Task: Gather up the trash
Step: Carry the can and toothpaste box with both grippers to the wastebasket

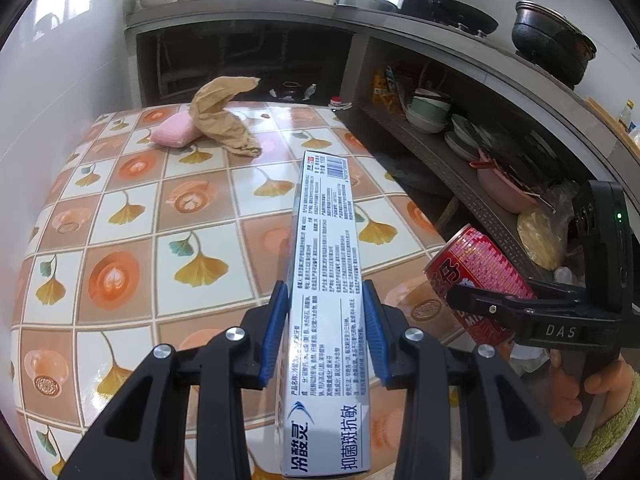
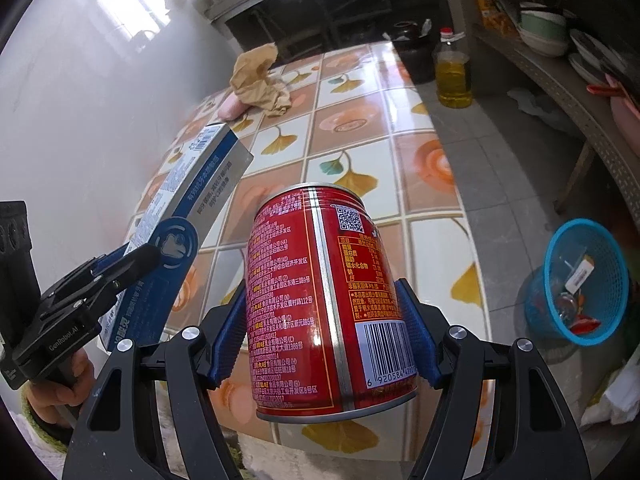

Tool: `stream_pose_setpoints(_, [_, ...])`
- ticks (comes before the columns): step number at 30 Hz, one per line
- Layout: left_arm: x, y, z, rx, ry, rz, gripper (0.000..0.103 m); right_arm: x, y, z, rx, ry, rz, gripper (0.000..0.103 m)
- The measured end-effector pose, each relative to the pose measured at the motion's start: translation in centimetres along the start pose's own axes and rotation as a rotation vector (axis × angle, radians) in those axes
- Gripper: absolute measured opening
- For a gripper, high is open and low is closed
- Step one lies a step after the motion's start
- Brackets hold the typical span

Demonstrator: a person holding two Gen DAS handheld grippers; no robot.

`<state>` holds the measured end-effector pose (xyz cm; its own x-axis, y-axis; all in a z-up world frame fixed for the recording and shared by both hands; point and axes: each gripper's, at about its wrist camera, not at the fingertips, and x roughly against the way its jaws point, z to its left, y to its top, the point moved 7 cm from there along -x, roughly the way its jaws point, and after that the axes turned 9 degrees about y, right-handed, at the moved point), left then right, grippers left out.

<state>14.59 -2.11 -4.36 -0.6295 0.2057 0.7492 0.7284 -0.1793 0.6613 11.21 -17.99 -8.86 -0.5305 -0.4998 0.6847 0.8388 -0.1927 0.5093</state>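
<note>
Left wrist view: left gripper (image 1: pixel 326 330) clamps a toothpaste box (image 1: pixel 326 280) above the counter (image 1: pixel 120 208), crumpled paper bag (image 1: pixel 224 120) waiting at its far edge; right wrist view: right gripper (image 2: pixel 322 326) grips a red can (image 2: pixel 320 300), blue basket (image 2: pixel 580 280) on the floor, so neither's binned yet.

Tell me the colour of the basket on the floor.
The basket is bright blue; the right wrist view shows it best.

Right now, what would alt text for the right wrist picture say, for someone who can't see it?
The right gripper clamps a red can above a tiled table. At left, the left gripper holds a toothpaste box; a blue basket sits on the floor at right.
</note>
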Motion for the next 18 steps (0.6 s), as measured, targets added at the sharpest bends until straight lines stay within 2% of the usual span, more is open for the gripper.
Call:
stream_pose_setpoints(8, [-0.3, 1.1, -3.7, -0.061, -0.038, -0.005, 0.036, 2.2, -0.3, -2.4, -0.055, 0.001, -0.038, 0.066])
stream_pose_setpoints(18, [-1.5, 2.7, -9.6, -0.151, -0.117, -0.002, 0.036, 6.1, -0.9, -6.4, -0.127, -0.04, -0.107, 0.066])
